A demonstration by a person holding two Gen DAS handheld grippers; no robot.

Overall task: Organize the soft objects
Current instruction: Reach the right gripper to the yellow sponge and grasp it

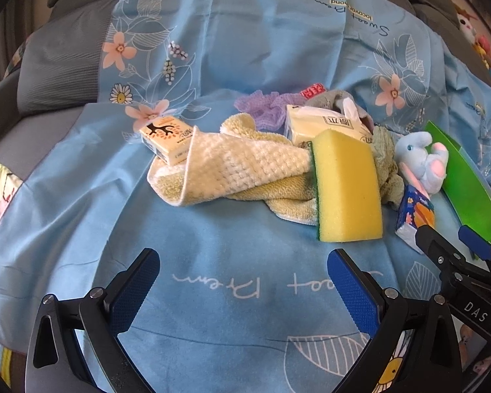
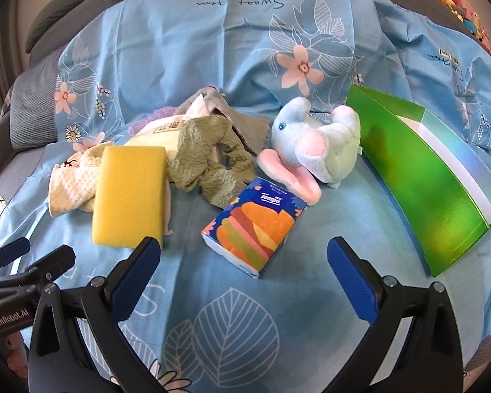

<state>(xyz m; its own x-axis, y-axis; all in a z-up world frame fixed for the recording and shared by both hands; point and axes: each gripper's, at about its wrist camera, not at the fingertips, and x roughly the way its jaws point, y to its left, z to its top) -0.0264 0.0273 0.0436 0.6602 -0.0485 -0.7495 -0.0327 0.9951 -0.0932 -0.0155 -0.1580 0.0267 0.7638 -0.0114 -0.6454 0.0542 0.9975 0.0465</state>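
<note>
The soft things lay heaped mid-sheet (image 1: 212, 294), a yellow sponge (image 2: 129, 196) leaning on a cream towel (image 1: 239, 167), a Tempo tissue pack (image 2: 255, 229) just before the plush elephant (image 2: 314, 150). Nothing looked sorted yet. The right gripper (image 2: 244, 262) and left gripper (image 1: 244, 271) hung wide and empty; next seemed closing on the Tempo pack, toward the green box (image 2: 442, 177)

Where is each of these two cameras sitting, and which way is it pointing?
Left wrist view: sits on the left gripper, looking forward over its open jaws at the yellow sponge and cream towel; the right gripper shows at right.
Right wrist view: sits on the right gripper, jaws open, facing the tissue pack, plush elephant and green box; the left gripper pokes in at left.
Shared: sponge, elephant, tissue pack, box, blue sheet.
</note>
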